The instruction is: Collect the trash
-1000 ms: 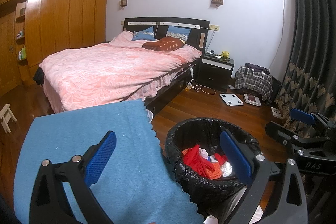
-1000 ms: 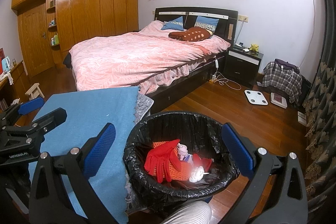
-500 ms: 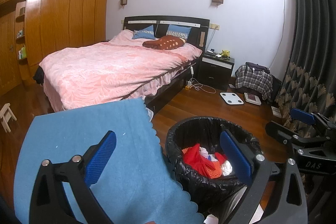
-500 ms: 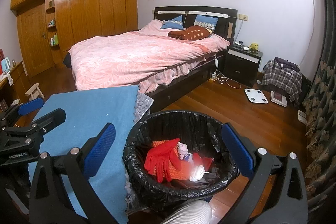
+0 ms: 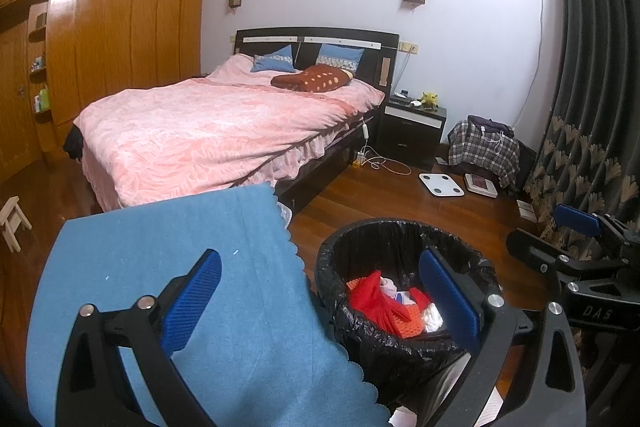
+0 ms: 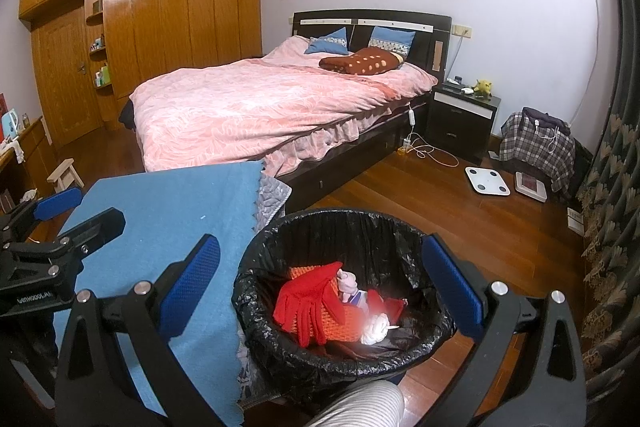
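Both grippers, left (image 5: pixel 320 303) and right (image 6: pixel 320 291), are being held with jaws wide apart, empty. The bin (image 6: pixel 404 351) is being framed between the right jaws, a red glove (image 6: pixel 308 299) inside.

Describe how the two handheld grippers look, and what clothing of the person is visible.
Both the left gripper and the right gripper have black frames, silver bolts, and blue textured finger pads. White lettering marks their bodies. A grey-and-white striped garment shows below.

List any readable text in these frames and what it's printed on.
"DAS": on the black body of the right gripper, seen from the left wrist view.
"GenROBOT.AI", partly legible: on the body of the left gripper, seen from the right wrist view.
Bottles on the wardrobe shelf: labels too small to read.
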Tool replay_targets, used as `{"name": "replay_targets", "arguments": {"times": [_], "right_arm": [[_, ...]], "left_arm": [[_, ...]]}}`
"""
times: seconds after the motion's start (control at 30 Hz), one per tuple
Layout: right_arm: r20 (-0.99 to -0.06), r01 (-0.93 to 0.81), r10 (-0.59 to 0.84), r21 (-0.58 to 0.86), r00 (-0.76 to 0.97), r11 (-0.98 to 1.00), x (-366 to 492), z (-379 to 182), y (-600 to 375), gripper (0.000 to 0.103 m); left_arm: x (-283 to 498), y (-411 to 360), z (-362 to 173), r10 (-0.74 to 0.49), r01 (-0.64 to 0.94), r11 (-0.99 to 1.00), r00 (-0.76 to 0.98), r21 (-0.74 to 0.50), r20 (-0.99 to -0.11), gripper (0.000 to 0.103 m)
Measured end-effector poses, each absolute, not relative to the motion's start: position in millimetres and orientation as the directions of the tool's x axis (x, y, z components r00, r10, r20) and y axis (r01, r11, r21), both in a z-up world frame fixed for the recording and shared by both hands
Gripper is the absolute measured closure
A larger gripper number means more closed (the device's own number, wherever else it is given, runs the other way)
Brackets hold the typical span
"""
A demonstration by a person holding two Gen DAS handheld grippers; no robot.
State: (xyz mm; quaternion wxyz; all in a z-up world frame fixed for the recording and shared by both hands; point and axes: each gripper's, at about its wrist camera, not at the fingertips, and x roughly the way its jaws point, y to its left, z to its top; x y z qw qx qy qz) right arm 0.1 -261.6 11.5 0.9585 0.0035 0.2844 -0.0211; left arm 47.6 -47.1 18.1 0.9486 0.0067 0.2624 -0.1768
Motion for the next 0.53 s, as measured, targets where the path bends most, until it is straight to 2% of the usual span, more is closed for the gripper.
{"name": "replay_targets", "arguments": {"times": [0.53], "right_arm": [[-0.548,0.041,-0.036,-0.004,0.836,0.999,0.2,12.1,-261.8,0.005]], "left_arm": [[43.6,-41.2,17.0,-0.329,0.337,0.938,0.798,-0.080,-0.505,0.006]]}}
